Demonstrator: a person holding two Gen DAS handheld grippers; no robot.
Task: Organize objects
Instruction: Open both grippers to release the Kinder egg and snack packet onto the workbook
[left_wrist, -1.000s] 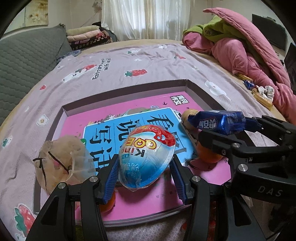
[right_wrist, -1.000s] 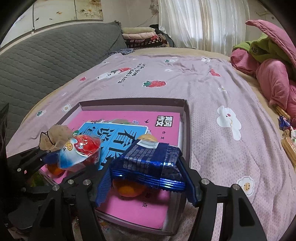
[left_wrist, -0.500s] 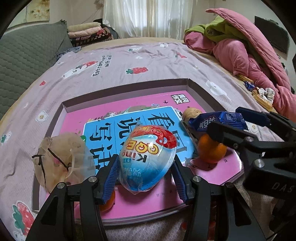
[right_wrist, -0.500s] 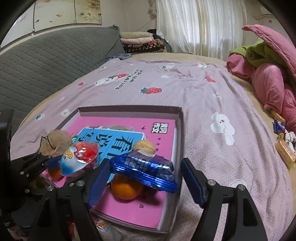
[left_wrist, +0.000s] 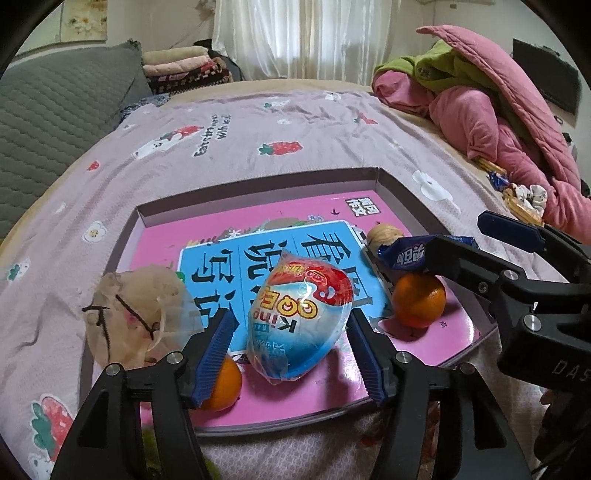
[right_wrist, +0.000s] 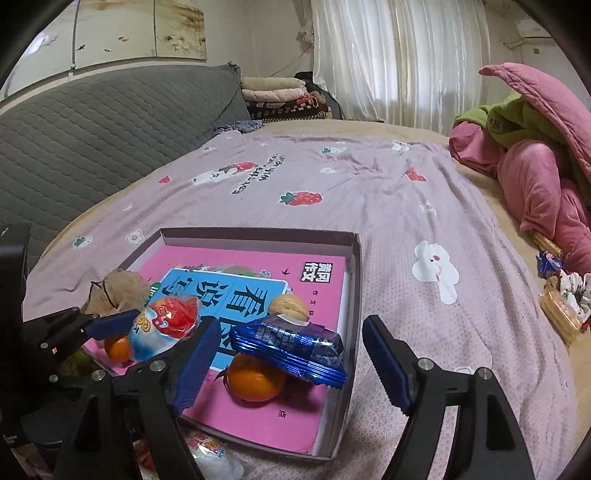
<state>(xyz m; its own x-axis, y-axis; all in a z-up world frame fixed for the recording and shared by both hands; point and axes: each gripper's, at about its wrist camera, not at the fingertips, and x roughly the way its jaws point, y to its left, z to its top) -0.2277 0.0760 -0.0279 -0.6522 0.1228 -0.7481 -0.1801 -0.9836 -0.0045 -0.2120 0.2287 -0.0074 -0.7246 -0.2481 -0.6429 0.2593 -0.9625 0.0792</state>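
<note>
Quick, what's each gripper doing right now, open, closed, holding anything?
Left gripper: opening, egg-shaped snack pack between its fingers, not gripped.
Right gripper: open, blue wafer packet released onto an orange.

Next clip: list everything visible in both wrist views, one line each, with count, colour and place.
Box: one, grey, shallow, on the bedspread.
Book: one, pink and blue cover, flat inside the box.
Egg-shaped snack: one, red, white and blue wrapper, on the book between the left fingers.
Blue packet: one, shiny, resting on an orange.
Oranges: two; one under the packet, one behind the left finger.
Walnut: one, tan, on the book.
Mesh pouch: one, beige, box's left edge.
Bedspread: one, lilac, strawberry print.
Quilt: pink and green heap, right.
Left gripper: black, blue fingers, opening.
Right gripper: black, blue fingers, clear of the packet.
</note>
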